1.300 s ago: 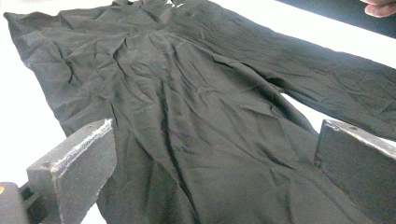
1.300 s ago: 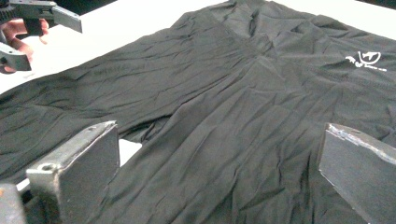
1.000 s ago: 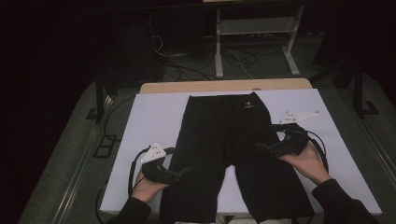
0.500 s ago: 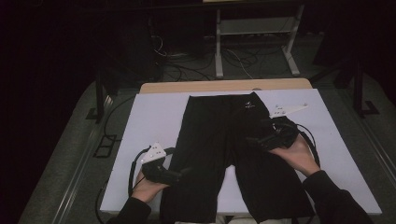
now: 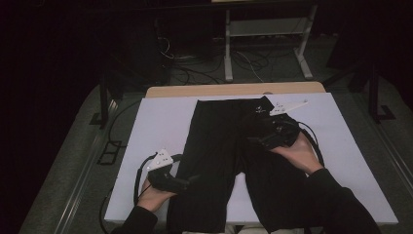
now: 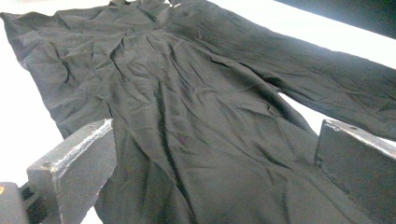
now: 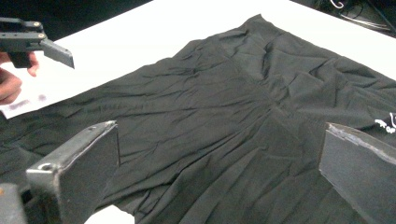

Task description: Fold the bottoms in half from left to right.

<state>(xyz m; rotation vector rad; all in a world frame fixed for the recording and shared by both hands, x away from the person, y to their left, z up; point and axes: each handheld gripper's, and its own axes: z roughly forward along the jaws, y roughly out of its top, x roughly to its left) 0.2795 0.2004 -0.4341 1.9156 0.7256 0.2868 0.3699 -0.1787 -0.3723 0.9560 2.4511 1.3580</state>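
We've got black trousers [image 5: 229,161] spread flat mid-surface [image 5: 156,122], waistband far, legs toward us. Left claw [image 5: 187,181] gapes empty at the left leg's edge; right claw [image 5: 255,141] hovers wide open, empty, near the waistband. Risk: pinching one layer, dragging cloth askew. Bare white room both sides.

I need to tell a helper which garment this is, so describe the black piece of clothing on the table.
On the white table lies a pair of black shorts, spread flat with the waistband at the far edge and both legs pointing toward the person. A small white logo near the waistband marks it, and it is the sole dark item on the white surface.
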